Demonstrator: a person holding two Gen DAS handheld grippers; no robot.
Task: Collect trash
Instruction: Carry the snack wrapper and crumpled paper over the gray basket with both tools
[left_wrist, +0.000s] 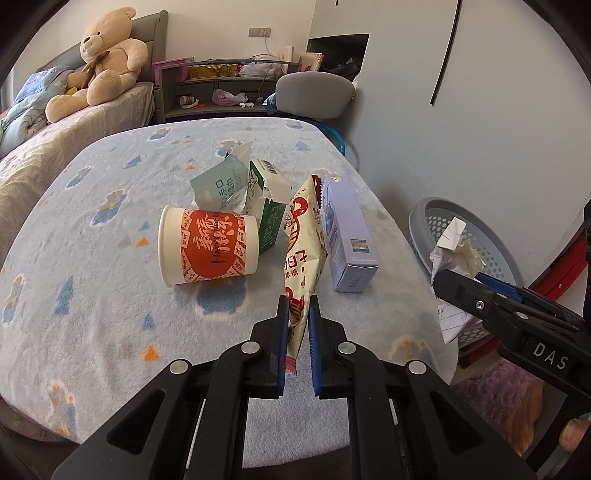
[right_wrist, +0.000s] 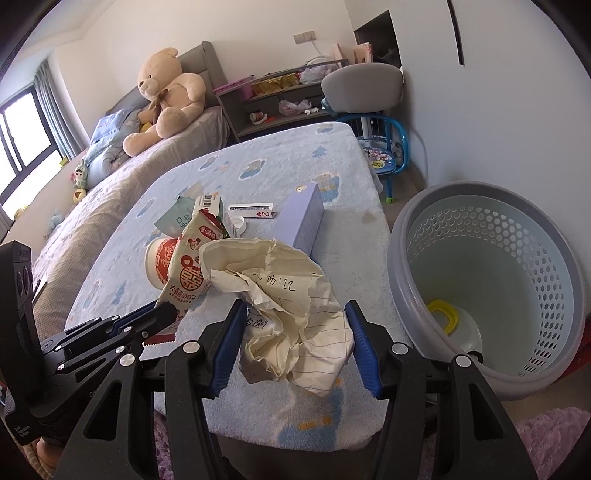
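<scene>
My left gripper (left_wrist: 298, 306) is shut on the lower end of a cream and red snack wrapper (left_wrist: 303, 240), which stands up above the table; the wrapper also shows in the right wrist view (right_wrist: 188, 266). My right gripper (right_wrist: 295, 314) is shut on a crumpled sheet of lined paper (right_wrist: 291, 317), held over the table's near right corner beside the grey perforated basket (right_wrist: 517, 258). The paper and basket also show at the right in the left wrist view (left_wrist: 454, 251). A red and white paper cup (left_wrist: 207, 245) lies on its side.
A purple box (left_wrist: 349, 236), a green carton (left_wrist: 267, 210) and a torn mint packet (left_wrist: 218, 184) lie on the blue fleece table cover (left_wrist: 92, 258). A yellow-rimmed object (right_wrist: 443, 315) lies in the basket. A bed with a teddy bear (right_wrist: 166, 92), shelves and chairs stand behind.
</scene>
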